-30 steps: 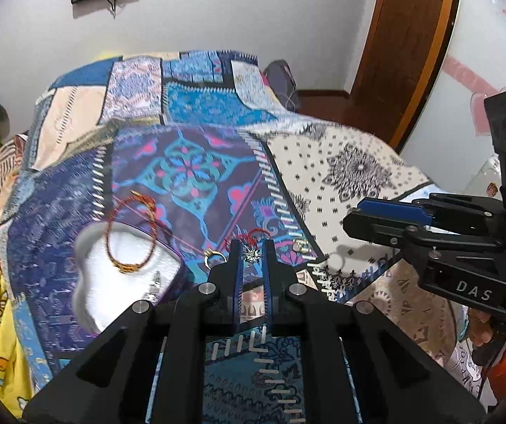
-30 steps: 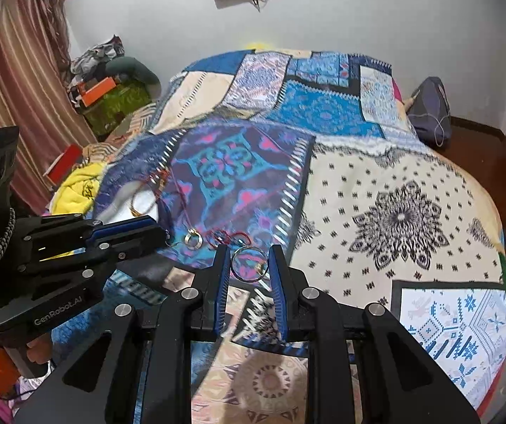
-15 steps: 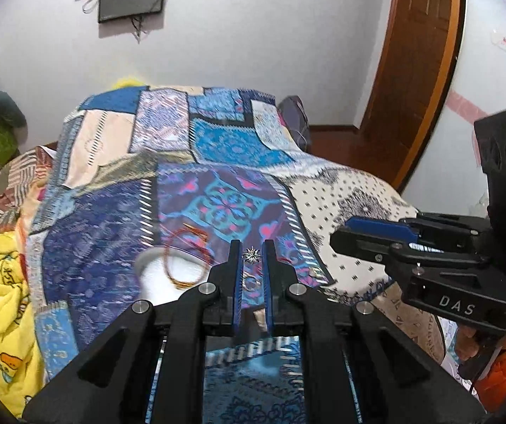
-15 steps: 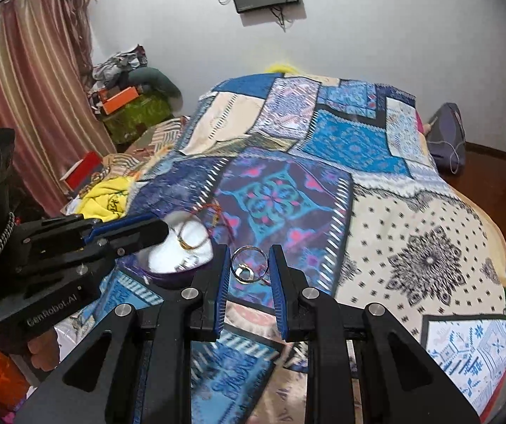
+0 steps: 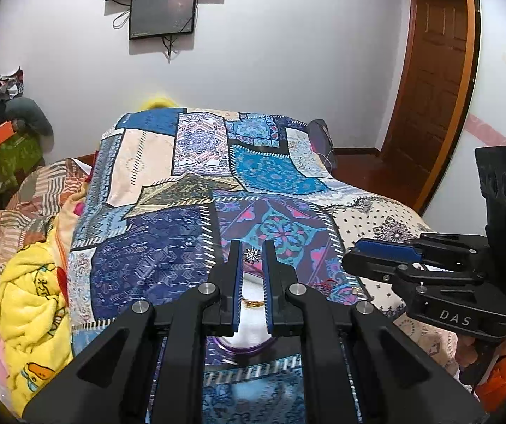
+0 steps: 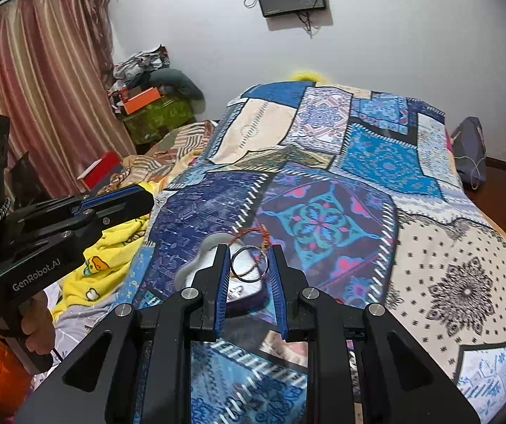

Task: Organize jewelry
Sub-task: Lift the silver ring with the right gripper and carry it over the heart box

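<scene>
My left gripper is shut on a small silver star-shaped earring, held above a white heart-shaped jewelry tray on the bed. A gold chain lies in the tray between my fingers. My right gripper is shut on a silver ring, held above the same tray. A red string bracelet hangs over the tray's far rim. Each gripper shows at the side of the other's view: the right one, the left one.
The patchwork bedspread covers the bed. A yellow blanket is bunched at the left edge. A wooden door stands at the right, curtains and a cluttered stand at the left. Screens hang on the wall.
Both grippers have lifted off the bedspread with the earring and the ring, and now hang above the tray. The views have tilted up toward the far wall.
</scene>
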Demonstrator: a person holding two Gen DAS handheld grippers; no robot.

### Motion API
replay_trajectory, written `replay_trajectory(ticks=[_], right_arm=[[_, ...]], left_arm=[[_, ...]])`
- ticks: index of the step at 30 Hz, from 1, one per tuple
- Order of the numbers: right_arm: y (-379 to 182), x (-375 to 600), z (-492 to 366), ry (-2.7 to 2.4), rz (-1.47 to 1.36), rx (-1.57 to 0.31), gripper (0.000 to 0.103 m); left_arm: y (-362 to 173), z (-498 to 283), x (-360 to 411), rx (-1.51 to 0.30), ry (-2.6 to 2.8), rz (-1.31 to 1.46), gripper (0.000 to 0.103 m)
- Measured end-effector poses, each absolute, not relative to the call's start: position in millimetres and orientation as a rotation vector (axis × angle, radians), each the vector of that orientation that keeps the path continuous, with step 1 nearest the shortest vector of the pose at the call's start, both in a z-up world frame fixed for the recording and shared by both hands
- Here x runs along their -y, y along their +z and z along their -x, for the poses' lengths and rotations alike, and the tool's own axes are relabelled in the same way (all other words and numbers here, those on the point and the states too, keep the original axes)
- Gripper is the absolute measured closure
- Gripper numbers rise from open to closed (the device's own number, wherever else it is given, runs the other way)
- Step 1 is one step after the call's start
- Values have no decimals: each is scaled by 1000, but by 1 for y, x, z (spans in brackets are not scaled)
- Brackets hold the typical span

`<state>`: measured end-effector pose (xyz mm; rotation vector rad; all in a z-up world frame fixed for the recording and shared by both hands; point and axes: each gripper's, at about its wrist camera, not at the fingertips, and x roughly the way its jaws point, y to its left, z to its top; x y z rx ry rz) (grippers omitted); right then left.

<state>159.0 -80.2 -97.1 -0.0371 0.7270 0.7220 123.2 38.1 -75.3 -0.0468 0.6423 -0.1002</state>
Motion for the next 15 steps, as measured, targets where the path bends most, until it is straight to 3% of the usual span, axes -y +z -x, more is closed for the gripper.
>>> replay_trajectory(ticks=[15], right_arm=[[-126,39,-171,776,66,-803,83]], left_arm=[[-115,-130,-42,-737,-153,-3,94]])
